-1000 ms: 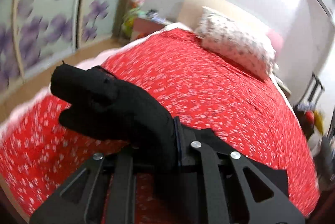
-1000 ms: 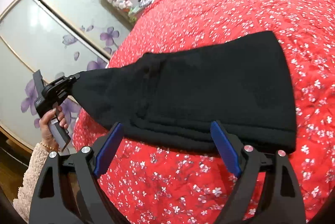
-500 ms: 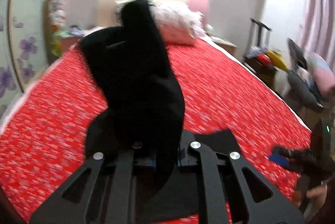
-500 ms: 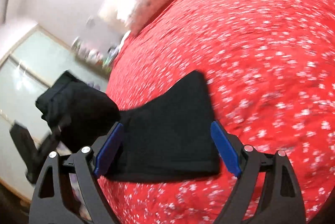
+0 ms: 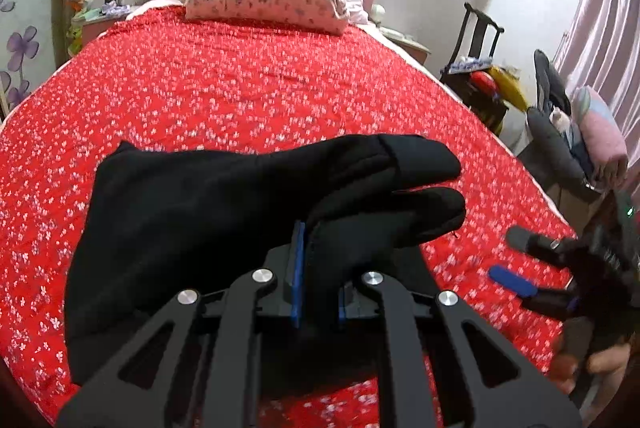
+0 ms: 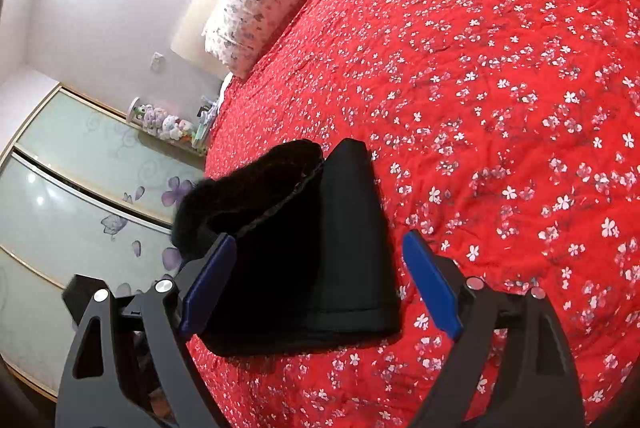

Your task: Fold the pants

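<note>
Left gripper point(image 5: 316, 276) is clamped on the black pants point(image 5: 224, 212), folded bulk spreading ahead and leftward across the red bedspread point(image 5: 240, 88). Right gripper point(image 6: 316, 284), jaws wide and empty, straddles the bundle's near edge, closer.

my right gripper point(image 6: 316, 284) hung wide open over the folded black pants point(image 6: 320, 252) (one end bunched up) on the red bedspread point(image 6: 500, 76).
</note>
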`<state>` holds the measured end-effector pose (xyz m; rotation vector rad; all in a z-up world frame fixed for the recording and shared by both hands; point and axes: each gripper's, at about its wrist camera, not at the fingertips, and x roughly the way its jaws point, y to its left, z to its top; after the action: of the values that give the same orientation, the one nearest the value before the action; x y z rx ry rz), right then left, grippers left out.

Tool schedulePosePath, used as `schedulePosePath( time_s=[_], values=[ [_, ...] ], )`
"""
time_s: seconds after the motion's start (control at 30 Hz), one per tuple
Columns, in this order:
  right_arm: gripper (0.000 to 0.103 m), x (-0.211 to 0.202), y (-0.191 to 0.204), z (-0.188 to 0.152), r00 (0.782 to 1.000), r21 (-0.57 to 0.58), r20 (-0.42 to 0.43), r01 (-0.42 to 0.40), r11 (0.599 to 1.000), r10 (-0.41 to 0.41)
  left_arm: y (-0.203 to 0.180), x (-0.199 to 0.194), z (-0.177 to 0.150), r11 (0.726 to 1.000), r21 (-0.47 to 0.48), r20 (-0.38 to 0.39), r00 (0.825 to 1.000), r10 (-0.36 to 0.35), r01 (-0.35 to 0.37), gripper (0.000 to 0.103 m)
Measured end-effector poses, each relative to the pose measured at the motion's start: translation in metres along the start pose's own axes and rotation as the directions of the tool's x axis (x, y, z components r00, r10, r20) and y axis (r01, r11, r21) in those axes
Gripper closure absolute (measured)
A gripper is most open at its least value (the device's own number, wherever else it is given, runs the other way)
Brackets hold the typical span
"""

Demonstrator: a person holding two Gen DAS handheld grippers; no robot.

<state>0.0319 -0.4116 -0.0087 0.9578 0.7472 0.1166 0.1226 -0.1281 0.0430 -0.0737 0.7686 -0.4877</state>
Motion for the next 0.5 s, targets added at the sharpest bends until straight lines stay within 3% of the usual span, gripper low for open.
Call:
schedulePosePath(
  time_s=[0.13,0.23,0.4,0.5],
  values=[
    [0.016,0.001,-0.006,0.002,1.000,0.024,0.007,0.014,1.000,-0.014,-0.025,-0.003,-0.007,0.998,0.048,0.017,0.999,-0.039,0.038,0.091],
    [0.016,-0.001,-0.011,0.002,0.999,0.049,0.022,0.032,0.998,-0.033,-0.043,0.015,-0.029,0.991,0.135,-0.031,1.000,-0.001,0.005,0.091],
    [0.016,-0.007,-0.018,0.005,0.998,0.073,0.046,0.032,0.997,-0.035,-0.042,0.016,-0.039,0.993,0.119,-0.032,0.999,-0.005,0.009,0.090],
    [0.016,-0.009,-0.014,0.004,0.998,0.060,0.060,0.027,0.998,-0.030,-0.040,0.010,-0.035,0.998,0.059,-0.013,0.999,-0.035,0.036,0.090]
  ],
)
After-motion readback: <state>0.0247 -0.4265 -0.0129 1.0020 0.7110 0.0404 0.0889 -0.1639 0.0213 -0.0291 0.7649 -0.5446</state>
